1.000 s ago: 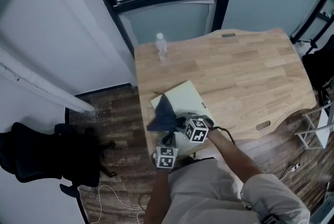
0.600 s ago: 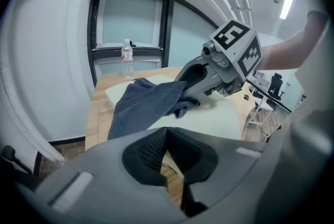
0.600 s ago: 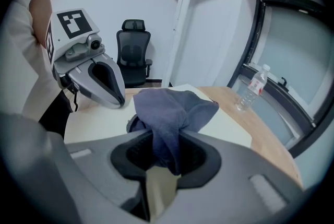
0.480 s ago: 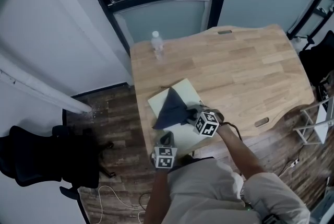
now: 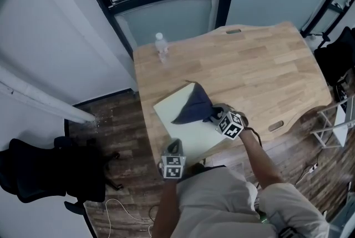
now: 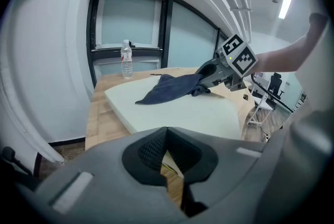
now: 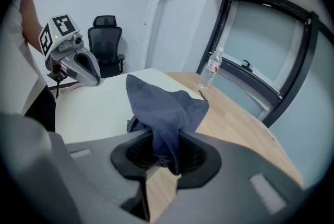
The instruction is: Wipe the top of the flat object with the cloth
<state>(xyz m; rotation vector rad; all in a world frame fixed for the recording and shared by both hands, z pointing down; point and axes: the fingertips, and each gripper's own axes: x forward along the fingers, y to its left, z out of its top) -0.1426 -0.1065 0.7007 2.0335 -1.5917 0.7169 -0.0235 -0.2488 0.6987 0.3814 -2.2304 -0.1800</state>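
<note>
Two grippers, one marker cube each, square black-and-white patterns only, no text on them. Left gripper (image 5: 173, 146) is nearest, at the near edge of the flat object (image 5: 180, 126); its jaws are closed to a thin slit with nothing between them. Right gripper (image 5: 214, 115) sits over the flat object's right side, jaws clamped on a bunched end of the cloth (image 5: 193, 109). The pinched part is buried in the jaws, so I can't see how much is gripped. One cloth, dark blue, with the rest of it draped across the far half of the flat object. One flat object, pale cream, lying square-on at the counter's (image 5: 266, 73) near-left corner. The person's torso hides the counter edge below it. One clear water bottle (image 5: 161, 46) stands upright near the far-left corner, label too small to read. One black office chair (image 5: 33, 176) on the floor at left, dark and hard to make out.
</note>
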